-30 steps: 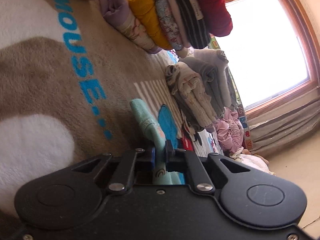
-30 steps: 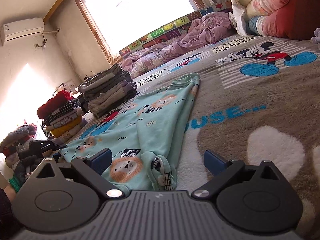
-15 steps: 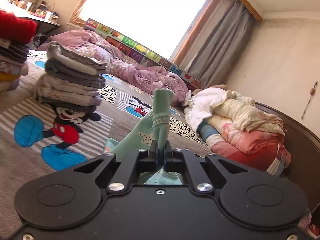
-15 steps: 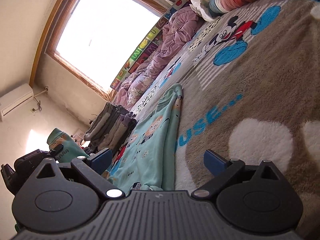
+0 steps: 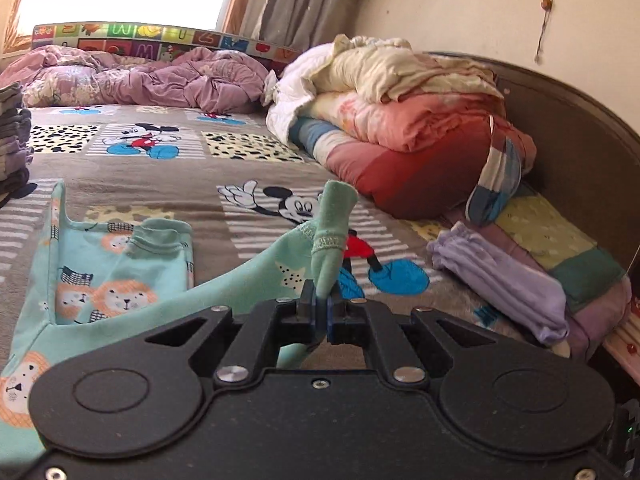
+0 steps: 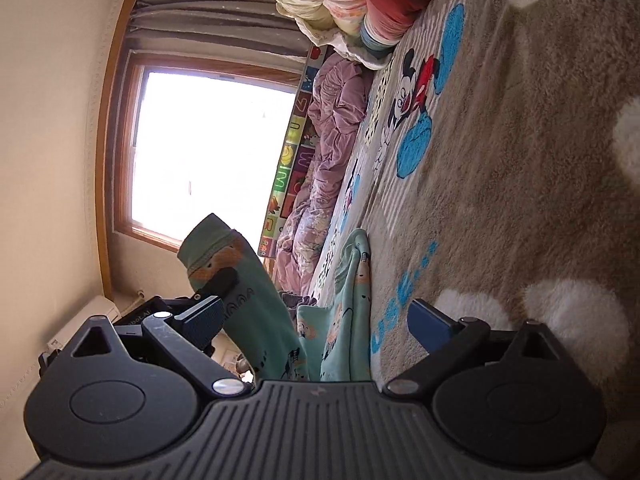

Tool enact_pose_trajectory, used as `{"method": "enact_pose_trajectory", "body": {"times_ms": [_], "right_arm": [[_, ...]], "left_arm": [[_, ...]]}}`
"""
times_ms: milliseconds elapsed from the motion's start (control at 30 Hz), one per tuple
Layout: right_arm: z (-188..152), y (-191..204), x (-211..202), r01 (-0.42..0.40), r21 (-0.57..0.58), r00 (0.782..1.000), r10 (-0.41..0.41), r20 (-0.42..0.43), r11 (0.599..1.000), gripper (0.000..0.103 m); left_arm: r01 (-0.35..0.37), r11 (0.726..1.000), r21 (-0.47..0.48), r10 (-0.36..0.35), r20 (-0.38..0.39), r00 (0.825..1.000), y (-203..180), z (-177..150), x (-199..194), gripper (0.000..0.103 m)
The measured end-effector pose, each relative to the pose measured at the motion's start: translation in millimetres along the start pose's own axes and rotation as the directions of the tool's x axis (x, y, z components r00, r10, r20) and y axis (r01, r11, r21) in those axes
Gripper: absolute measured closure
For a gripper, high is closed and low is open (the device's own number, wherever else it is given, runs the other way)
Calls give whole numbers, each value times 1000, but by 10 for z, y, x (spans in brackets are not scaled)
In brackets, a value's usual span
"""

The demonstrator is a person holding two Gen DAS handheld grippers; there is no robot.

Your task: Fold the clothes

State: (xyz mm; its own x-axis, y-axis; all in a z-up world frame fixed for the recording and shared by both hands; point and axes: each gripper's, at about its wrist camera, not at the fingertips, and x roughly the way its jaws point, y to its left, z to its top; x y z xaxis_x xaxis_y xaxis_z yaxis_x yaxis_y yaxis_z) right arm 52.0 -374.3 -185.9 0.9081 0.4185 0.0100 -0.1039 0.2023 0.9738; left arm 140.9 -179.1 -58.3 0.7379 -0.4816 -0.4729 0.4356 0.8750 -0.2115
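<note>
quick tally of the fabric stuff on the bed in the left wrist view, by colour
Mint green lion-print garment, its cuff pinched in the left gripper: 1
Lilac folded cloth: 1
Mauve rumpled quilt: 1
Red and pink folded quilt: 1
Cream blanket on top of it: 1
Total: 5

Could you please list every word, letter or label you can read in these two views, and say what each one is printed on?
"W", "U": letter tiles on the alphabet play mat standing under the window; its other tiles are too blurred to read.
"USE...": blue lettering on the brown blanket, its start hidden behind the right gripper.
Pale print on the left gripper body: too small to read.
Teal lion-print garment: pictures only.
</note>
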Motion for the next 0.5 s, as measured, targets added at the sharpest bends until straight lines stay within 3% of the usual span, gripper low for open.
{"method": "enact_pose_trajectory", "body": {"times_ms": [33,100,133,167,300,400,500], "right_arm": [[23,-16,-11,1,1,1000,-1,7,1000,6],[70,-48,-34,3,4,1000,-3,21,1000,6],[86,-53,-36,8,-2,1000,-8,24,1000,6],[91,-41,-26,17,-19,1000,-17,21,1000,6],[89,21,32,64,-85,998,-64,1,994,6],[32,129,98,135,-178,989,-144,-36,975,6],[-67,222,169,178,-230,976,-202,-84,957,6]], "left_arm": [[15,1000,28,-13,-59,998,-38,-88,121,100],[49,998,50,-40,-159,987,-51,-274,281,74],[54,997,49,-45,-172,984,-21,-342,268,69],[57,998,37,-50,-162,986,30,-382,188,65],[62,997,-44,-65,-78,995,387,-262,-323,65],[-15,995,-101,18,26,999,831,-119,-870,65],[-112,978,-178,127,78,989,1324,-114,-1345,65]]}}
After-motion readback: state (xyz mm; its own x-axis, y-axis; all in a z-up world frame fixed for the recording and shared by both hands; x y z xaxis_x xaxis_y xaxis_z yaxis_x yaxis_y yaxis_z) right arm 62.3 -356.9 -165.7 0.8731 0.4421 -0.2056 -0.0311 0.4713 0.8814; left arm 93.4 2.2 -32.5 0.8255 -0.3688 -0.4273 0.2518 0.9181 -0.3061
